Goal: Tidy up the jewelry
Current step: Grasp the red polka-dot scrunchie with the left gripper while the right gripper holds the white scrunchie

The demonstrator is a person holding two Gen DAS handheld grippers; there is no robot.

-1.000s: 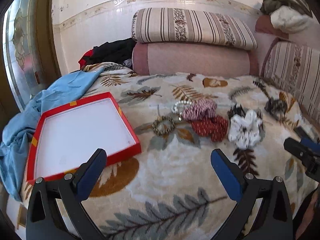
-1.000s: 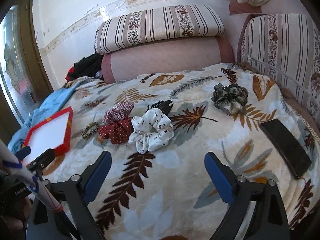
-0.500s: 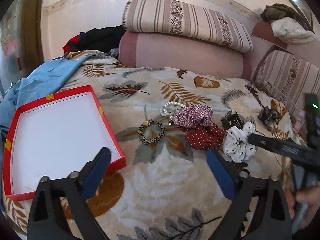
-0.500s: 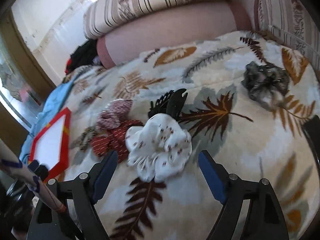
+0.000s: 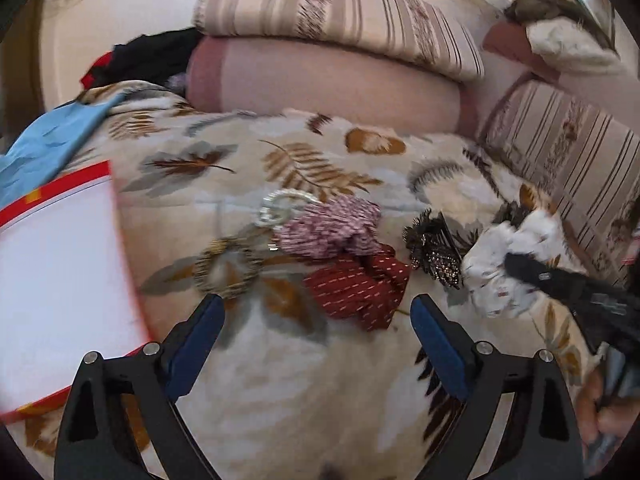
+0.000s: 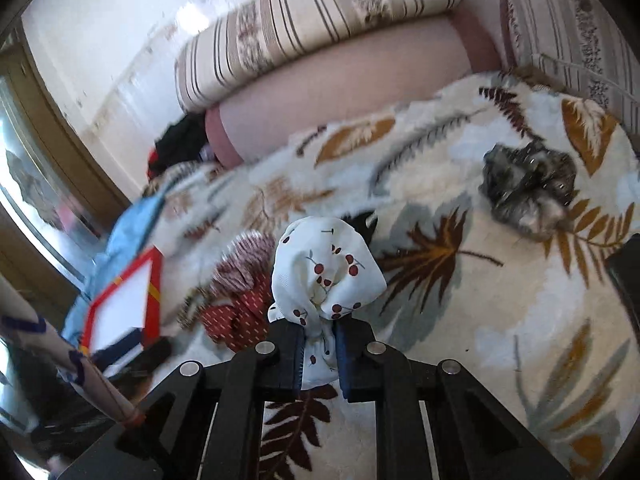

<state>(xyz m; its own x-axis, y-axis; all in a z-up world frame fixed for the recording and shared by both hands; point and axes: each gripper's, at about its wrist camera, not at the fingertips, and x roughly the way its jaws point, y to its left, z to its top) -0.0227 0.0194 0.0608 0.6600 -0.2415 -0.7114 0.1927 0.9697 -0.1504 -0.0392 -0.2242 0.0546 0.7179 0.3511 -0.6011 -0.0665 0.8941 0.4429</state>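
Right gripper (image 6: pixel 320 344) has just closed; its blue-padded fingers (image 6: pixel 343 354) are clamped on the white fabric scrunchie with red cherry print (image 6: pixel 326 276), which bunches up above the pads. In the left wrist view the same scrunchie (image 5: pixel 508 264) sits at the right, with the right gripper's black tip on it, just beside a black glittery hair claw (image 5: pixel 434 250).

Left gripper (image 5: pixel 316 320) hovers over the leaf-patterned fleece blanket (image 5: pixel 288 380) on the bed, fingers (image 5: pixel 200 336) wide apart, nothing between them. Just ahead of it lies a dark red dotted fabric scrunchie (image 5: pixel 356 284), touching a pink-and-white striped scrunchie (image 5: pixel 328 228) behind it. Left of those are a round bronze beaded bracelet (image 5: pixel 226 268) and a white pearl bracelet (image 5: pixel 280 208), the pearl one touching the striped scrunchie.

Red-rimmed shallow cardboard box with white inside (image 5: pixel 52 272) sits at the left on the blanket, nothing visible in it. Light blue cloth (image 5: pixel 44 148) lies behind the box.

Right wrist view: grey-black shiny scrunchie (image 6: pixel 528 188) lies well apart at the right, on its own. A dark flat object (image 6: pixel 626 280) is at the right edge, cut off, can't tell what it is. Striped cushion (image 5: pixel 332 20) rests on top of a pink bolster (image 5: pixel 320 80) at the head of the bed. Part of a person's hand (image 5: pixel 608 412) shows bottom right in the left view. Both views are somewhat blurred.
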